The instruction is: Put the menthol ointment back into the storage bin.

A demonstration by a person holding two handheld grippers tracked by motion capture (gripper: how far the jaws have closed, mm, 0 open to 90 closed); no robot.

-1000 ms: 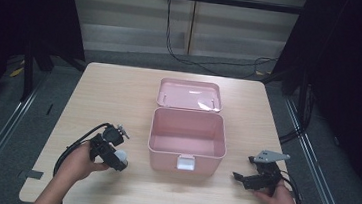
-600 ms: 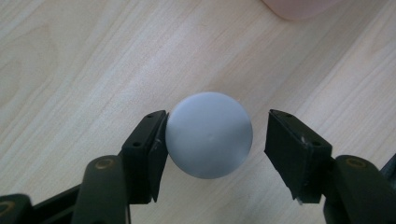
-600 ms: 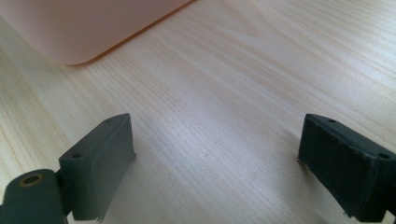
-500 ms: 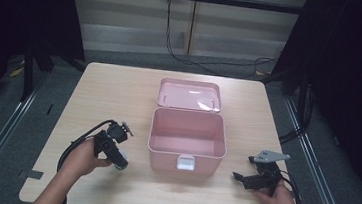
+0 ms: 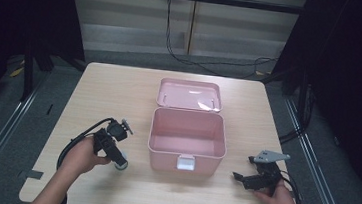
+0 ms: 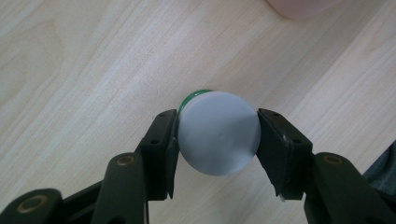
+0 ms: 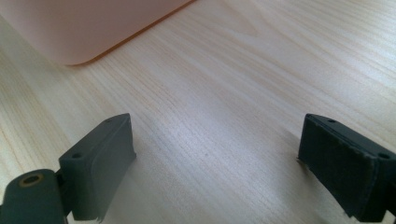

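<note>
Left of the open pink plastic box point(image 5: 188, 140), the left gripper point(image 6: 217, 140) pinches a round white-capped, green-rimmed container point(image 6: 218, 133) (its body hidden beneath the cap); the right gripper point(image 7: 215, 163) rests spread.

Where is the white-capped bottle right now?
The bottle sits between the left gripper's fingers over the table, left of the pink box in the high view.
</note>
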